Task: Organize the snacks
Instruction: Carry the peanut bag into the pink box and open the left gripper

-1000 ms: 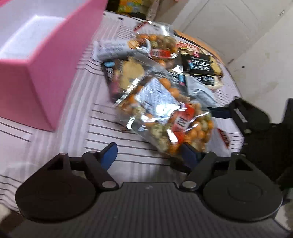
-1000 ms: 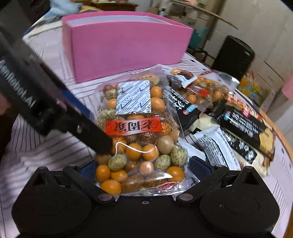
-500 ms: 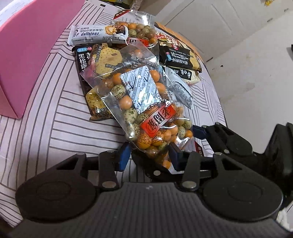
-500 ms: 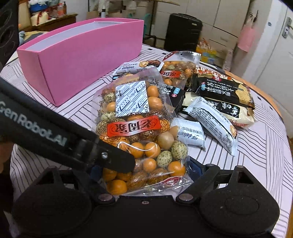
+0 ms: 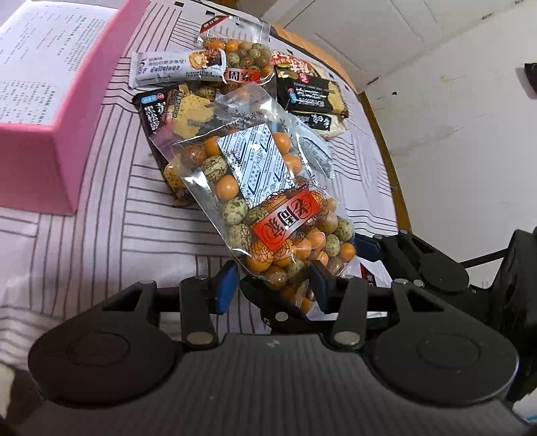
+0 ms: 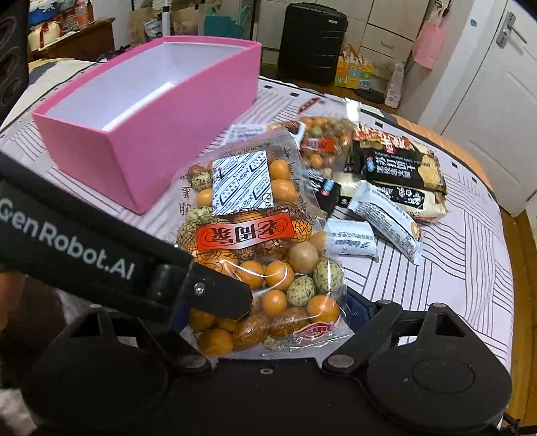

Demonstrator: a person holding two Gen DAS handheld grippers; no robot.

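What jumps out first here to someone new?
The clear bag of coated nuts with its red label, raised above the striped table and gripped by both the left gripper and the right gripper. Then the open pink box behind-left, nothing visible in the part that shows. To the right lies a heap of snack packets.

A black suitcase (image 6: 312,40) stands upright on the floor behind the table (image 6: 470,248), which carries a striped cloth. A white door (image 6: 496,100) with a metal handle (image 6: 508,28) is at right. Paper bags (image 6: 355,72) sit beside the suitcase.
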